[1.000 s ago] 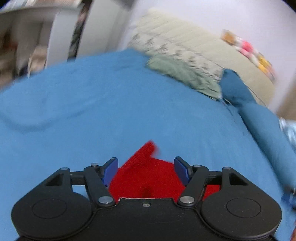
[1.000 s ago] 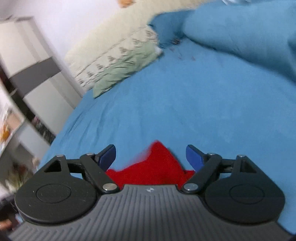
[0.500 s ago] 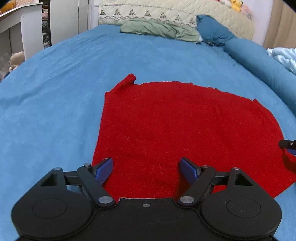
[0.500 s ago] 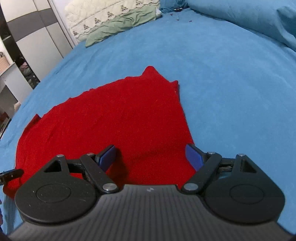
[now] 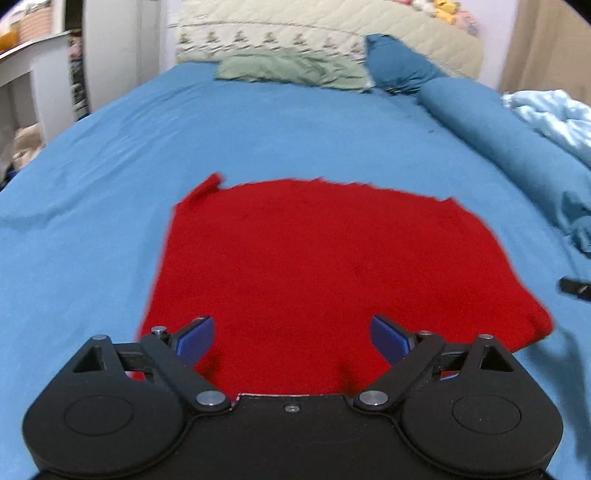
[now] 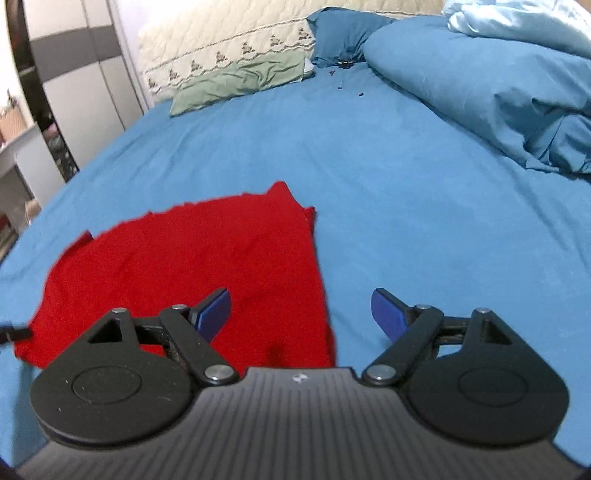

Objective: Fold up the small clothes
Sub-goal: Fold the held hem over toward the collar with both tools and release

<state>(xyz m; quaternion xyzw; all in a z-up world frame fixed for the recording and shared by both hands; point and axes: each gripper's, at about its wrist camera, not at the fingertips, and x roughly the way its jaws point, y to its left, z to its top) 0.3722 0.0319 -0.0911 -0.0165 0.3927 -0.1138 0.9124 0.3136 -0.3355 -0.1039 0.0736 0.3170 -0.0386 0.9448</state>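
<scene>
A red knit garment (image 5: 314, 258) lies spread flat on the blue bed sheet (image 5: 110, 184). My left gripper (image 5: 291, 338) is open and empty, hovering over the garment's near edge. In the right wrist view the garment (image 6: 192, 266) lies to the left, and my right gripper (image 6: 301, 314) is open and empty over its right edge, its left finger above the cloth and its right finger above the sheet. The tip of the right gripper (image 5: 574, 286) shows at the right of the left wrist view.
A green pillow (image 5: 295, 68) and a cream quilted headboard (image 5: 332, 29) stand at the far end. A blue bolster (image 5: 498, 136) and rumpled blue bedding (image 6: 498, 81) lie along the right. White furniture (image 5: 29, 85) stands left of the bed.
Both grippers have pulled back and up from the garment, which now lies spread flat in full view. Both stay open and empty.
</scene>
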